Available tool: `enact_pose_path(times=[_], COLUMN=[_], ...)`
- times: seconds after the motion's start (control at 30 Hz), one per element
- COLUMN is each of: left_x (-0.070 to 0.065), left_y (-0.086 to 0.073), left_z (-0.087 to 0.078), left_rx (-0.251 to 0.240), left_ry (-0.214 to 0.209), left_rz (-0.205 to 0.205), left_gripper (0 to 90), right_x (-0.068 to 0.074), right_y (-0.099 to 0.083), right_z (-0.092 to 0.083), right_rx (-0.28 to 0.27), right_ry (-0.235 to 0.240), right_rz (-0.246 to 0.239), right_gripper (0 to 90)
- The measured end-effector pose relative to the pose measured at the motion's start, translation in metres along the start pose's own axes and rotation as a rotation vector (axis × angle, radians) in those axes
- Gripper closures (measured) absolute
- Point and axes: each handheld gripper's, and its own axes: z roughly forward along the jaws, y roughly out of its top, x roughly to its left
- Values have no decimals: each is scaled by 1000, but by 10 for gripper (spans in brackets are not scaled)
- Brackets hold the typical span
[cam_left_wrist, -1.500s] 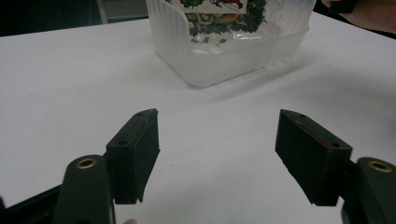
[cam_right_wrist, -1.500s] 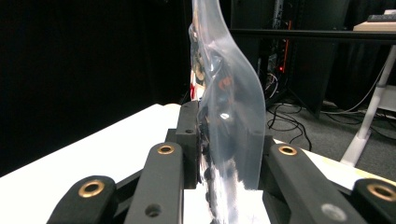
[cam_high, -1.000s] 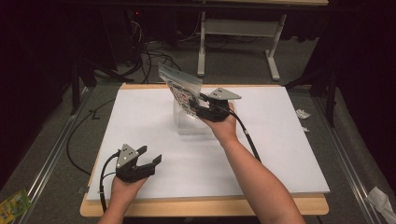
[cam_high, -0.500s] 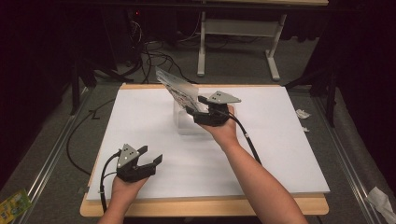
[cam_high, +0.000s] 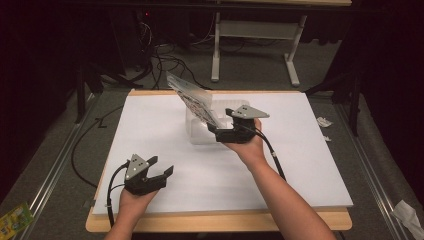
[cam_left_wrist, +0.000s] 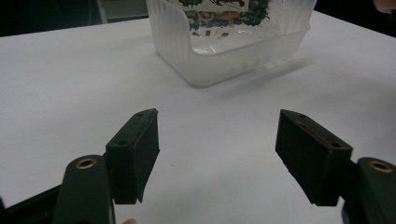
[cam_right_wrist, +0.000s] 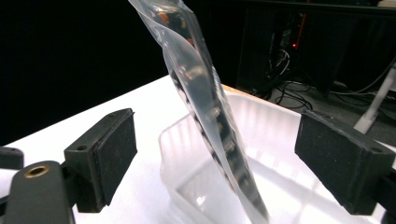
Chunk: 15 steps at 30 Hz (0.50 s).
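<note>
1. The table top (cam_high: 165, 135) is white, with a light wood edge.
2. The container (cam_left_wrist: 224, 60) is translucent white plastic.
3. The bag (cam_right_wrist: 205, 107) is clear, with a dark printed pattern.
4. The gripper pads (cam_right_wrist: 114, 149) are black.

Each black hand-held gripper, left (cam_high: 159, 176) and right (cam_high: 216, 129), carries a grey triangular plate, brass-ringed screw holes and a black cable.

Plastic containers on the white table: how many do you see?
1. The clear plastic container sits at the table's middle, toward the far edge, with a packet leaning in it, between the right gripper's open jaws.
</note>
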Motion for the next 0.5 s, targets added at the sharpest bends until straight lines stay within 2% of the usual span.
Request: enact_pose_path(times=[0.07, 0.2, 0.5], left_x=[0, -1, 0], left_y=[0, -1, -3], left_z=[0, 0, 5], left_rx=[3, 10, 43], left_ry=[3, 5, 9], left_rz=[1, 5, 11], left_gripper=[307, 306, 301], right_x=[-2, -7, -30], right_y=[-4, -17, -61], right_z=[-11, -39, -119], right_rx=[2, -6, 36], right_ry=[-15, -24, -129], right_rz=[-7, 17, 36], right_gripper=[131, 121, 83])
